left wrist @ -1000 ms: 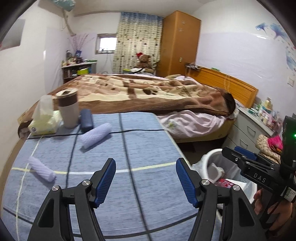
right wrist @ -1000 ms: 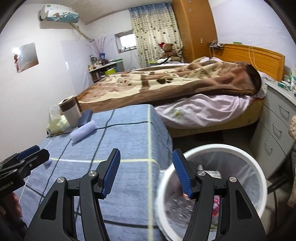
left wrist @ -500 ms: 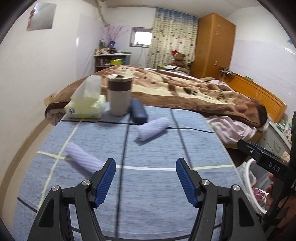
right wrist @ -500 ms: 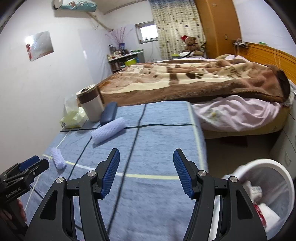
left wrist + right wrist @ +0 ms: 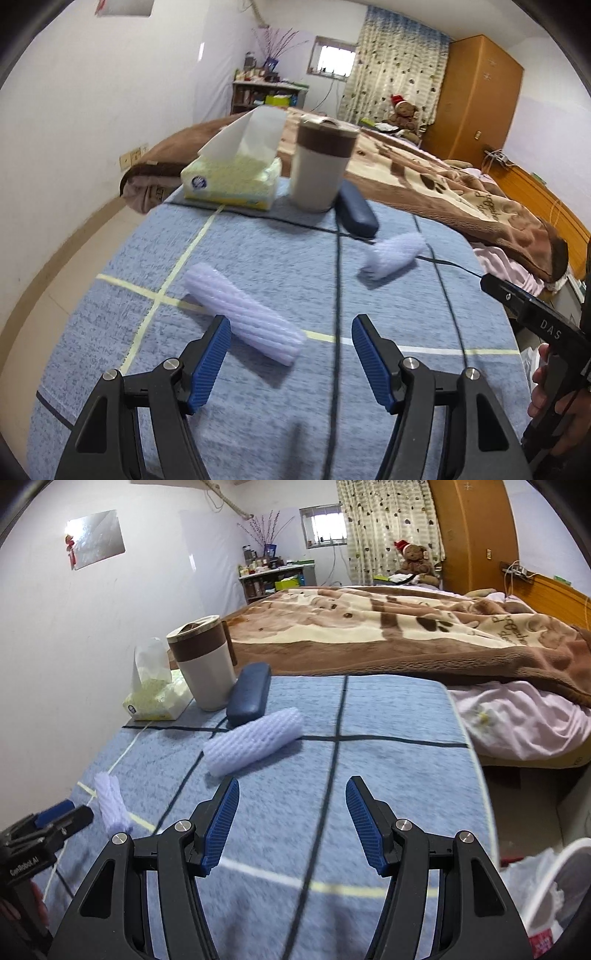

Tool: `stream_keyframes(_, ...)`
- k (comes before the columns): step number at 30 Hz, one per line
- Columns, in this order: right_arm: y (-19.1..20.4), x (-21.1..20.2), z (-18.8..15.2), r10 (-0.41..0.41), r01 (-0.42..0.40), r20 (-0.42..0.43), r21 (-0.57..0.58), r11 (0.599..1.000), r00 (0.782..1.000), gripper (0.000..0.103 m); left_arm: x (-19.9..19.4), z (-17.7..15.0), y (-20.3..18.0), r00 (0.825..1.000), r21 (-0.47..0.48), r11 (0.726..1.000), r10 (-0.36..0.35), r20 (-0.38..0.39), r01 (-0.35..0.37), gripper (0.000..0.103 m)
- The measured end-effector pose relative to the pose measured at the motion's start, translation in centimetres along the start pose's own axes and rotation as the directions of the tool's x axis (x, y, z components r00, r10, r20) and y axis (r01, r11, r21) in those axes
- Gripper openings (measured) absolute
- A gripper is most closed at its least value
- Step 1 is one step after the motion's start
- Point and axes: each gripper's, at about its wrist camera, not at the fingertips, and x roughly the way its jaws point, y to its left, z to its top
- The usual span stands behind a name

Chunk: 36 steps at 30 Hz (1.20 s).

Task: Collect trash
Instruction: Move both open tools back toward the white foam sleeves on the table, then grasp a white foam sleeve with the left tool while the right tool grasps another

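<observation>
blue checked cloth [image 5: 258, 258] under foam rolls [image 5: 242, 314]

This is a lived-in bedroom in a home. Beyond the fingers lies a wide bed under a plush brown-and-cream blanket [image 5: 388, 627], with an orange wooden headboard [image 5: 554, 590] to their right. Further off stand a tall orange wooden wardrobe [image 5: 476, 96], a patterned cream curtain [image 5: 388, 528] beside a small window [image 5: 325, 526], and a brown teddy bear in a red hat [image 5: 413, 559]. To the left of that, a cluttered white shelf unit [image 5: 273, 579] stands against the white wall.
</observation>
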Motion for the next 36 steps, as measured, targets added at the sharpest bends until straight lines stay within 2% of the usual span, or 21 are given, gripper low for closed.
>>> stream_keyframes(4, 1.1, 1.7, 0.3, 0.005, -0.005, -0.022, -0.014, 1.0, 1.0, 0.062, 1.5, 0.5, 1.2, 1.0, -0.028, 1.0, 0.009, -0.017, -0.01, 0.068)
stream_keyframes(9, 1.4, 3.6, 1.0, 0.014, -0.012, -0.047, 0.023, 1.0, 0.999, 0.062, 4.3, 1.3, 2.9, 0.997, -0.092, 0.996, -0.009, -0.081, 0.001, 0.068)
stream_keyframes(14, 1.9, 5.4, 1.6, 0.014, -0.012, -0.062, 0.032, 0.999, 0.998, 0.062, 6.0, 1.3, 4.1, 0.994, -0.116, 0.993, 0.011, -0.11, -0.024, 0.068)
stream_keyframes(17, 2.3, 6.0, 1.8, 0.019, -0.018, -0.053, 0.032, 0.999, 0.998, 0.062, 7.0, 1.3, 4.7, 0.99, -0.138, 0.99, -0.005, -0.137, -0.014, 0.068)
stream_keyframes(24, 2.3, 7.7, 2.1, 0.021, -0.014, -0.073, 0.094, 0.995, 0.997, 0.062, 7.3, 1.7, 6.0, 0.992, -0.15, 0.988, 0.006, -0.126, -0.025, 0.068)
stream_keyframes(31, 3.2, 9.8, 2.7, 0.019, -0.007, -0.112, 0.105, 0.994, 0.994, 0.062, 7.7, 2.3, 6.5, 0.992, -0.164, 0.986, -0.008, -0.125, -0.013, 0.068)
stream_keyframes(34, 3.0, 10.6, 2.9, 0.042, -0.02, -0.133, 0.161, 0.987, 0.99, 0.062, 7.9, 2.6, 6.7, 0.992, -0.169, 0.986, -0.016, -0.122, -0.005, 0.065)
stream_keyframes(36, 3.1, 10.9, 2.9, 0.041, -0.016, -0.139, 0.173, 0.985, 0.989, 0.062, 8.0, 2.8, 7.0, 0.993, -0.179, 0.984, -0.021, -0.12, -0.001, 0.055)
